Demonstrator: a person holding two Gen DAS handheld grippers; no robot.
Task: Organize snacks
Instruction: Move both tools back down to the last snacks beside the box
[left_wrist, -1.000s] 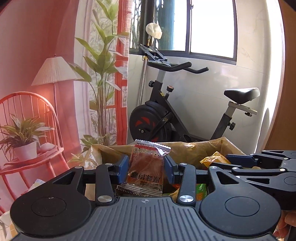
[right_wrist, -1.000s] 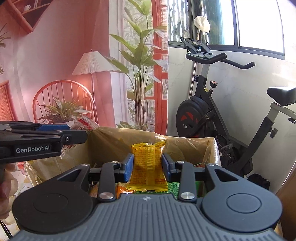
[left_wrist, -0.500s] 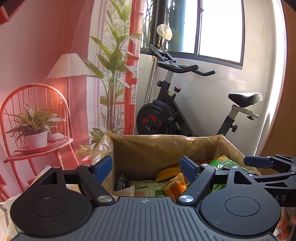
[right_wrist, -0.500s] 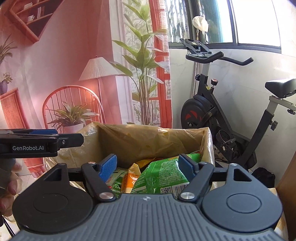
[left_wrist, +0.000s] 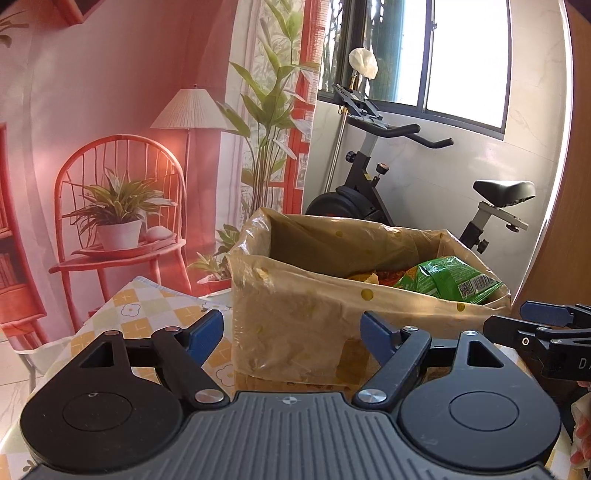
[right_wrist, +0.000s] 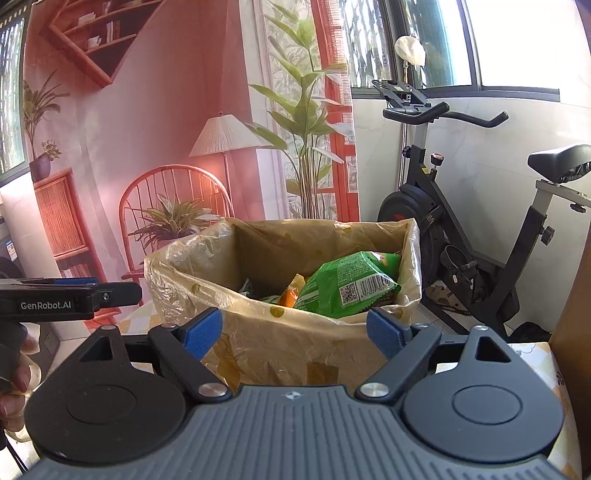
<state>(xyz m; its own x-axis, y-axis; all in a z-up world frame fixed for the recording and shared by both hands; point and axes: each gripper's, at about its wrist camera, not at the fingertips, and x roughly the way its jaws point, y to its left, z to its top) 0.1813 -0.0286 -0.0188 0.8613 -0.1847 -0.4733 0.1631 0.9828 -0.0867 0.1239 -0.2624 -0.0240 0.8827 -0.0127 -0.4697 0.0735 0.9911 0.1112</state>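
Note:
A cardboard box lined with a dotted yellowish plastic bag (left_wrist: 255, 266) (right_wrist: 192, 258) stands on the table and holds several snack packets. A green packet (left_wrist: 443, 282) (right_wrist: 347, 284) lies on top at the box's right side, with an orange packet (right_wrist: 291, 295) beside it. My left gripper (left_wrist: 291, 330) is open and empty, a little short of the box's near wall. The right gripper (right_wrist: 293, 330) is also short of the near wall. Its jaws are opening, with nothing between them.
A yellow checked cloth (left_wrist: 147, 310) (right_wrist: 532, 350) covers the table around the box. An exercise bike (left_wrist: 369, 199) (right_wrist: 461, 258) stands behind the box, below the window. A printed room backdrop hangs at the back left. A brown wooden panel (right_wrist: 576, 295) rises at the right.
The left gripper let go of a red-brown packet and the right one a yellow packet over the box. Both jaws opened wide and both grippers drew back from the box.

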